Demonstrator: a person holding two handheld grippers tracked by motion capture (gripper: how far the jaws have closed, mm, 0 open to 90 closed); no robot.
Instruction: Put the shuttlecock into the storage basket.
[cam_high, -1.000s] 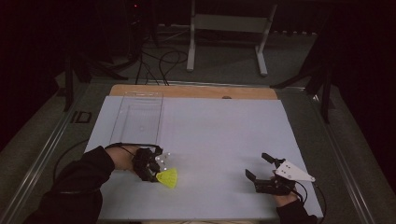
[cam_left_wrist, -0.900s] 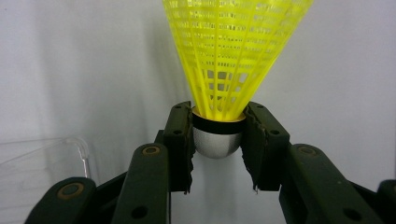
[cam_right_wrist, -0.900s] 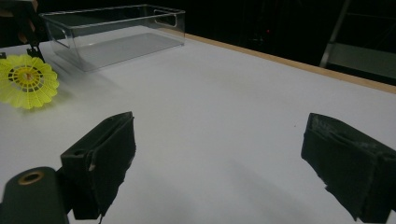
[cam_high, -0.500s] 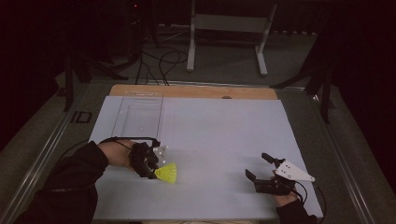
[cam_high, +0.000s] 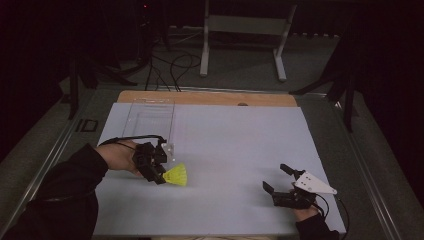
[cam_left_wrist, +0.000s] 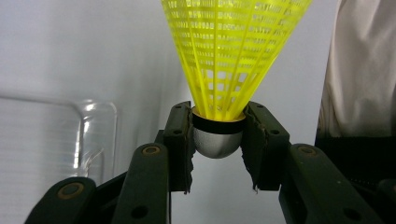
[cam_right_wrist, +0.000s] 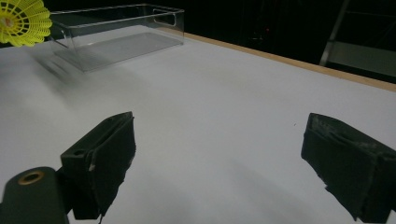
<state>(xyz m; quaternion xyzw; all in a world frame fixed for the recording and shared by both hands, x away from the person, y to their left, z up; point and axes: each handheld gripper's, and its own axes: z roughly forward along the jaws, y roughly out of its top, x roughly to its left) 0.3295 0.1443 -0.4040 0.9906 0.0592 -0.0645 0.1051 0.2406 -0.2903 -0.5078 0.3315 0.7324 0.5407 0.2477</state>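
My left gripper (cam_high: 159, 175) is shut on a yellow shuttlecock (cam_high: 176, 175) and holds it above the white table mat, just in front of a clear plastic box (cam_high: 148, 116). In the left gripper view both pads clamp the shuttlecock's grey cork base (cam_left_wrist: 217, 140), and its yellow skirt (cam_left_wrist: 233, 51) fans up and away. My right gripper (cam_high: 280, 182) rests low at the front right of the mat, jaws wide apart and nothing between them (cam_right_wrist: 219, 158). From the right gripper view the shuttlecock (cam_right_wrist: 21, 21) hangs at the far upper left, beside the clear box (cam_right_wrist: 116, 37).
The white mat (cam_high: 235, 145) covers most of the table, with a wooden edge (cam_high: 210, 98) at the back. A metal stand (cam_high: 242, 37) and cables lie on the dark floor beyond. A pale garment (cam_left_wrist: 364, 70) shows in the left gripper view.
My left gripper has risen off the mat with the shuttlecock and drifted back toward the clear box. The right gripper has stayed where it was.
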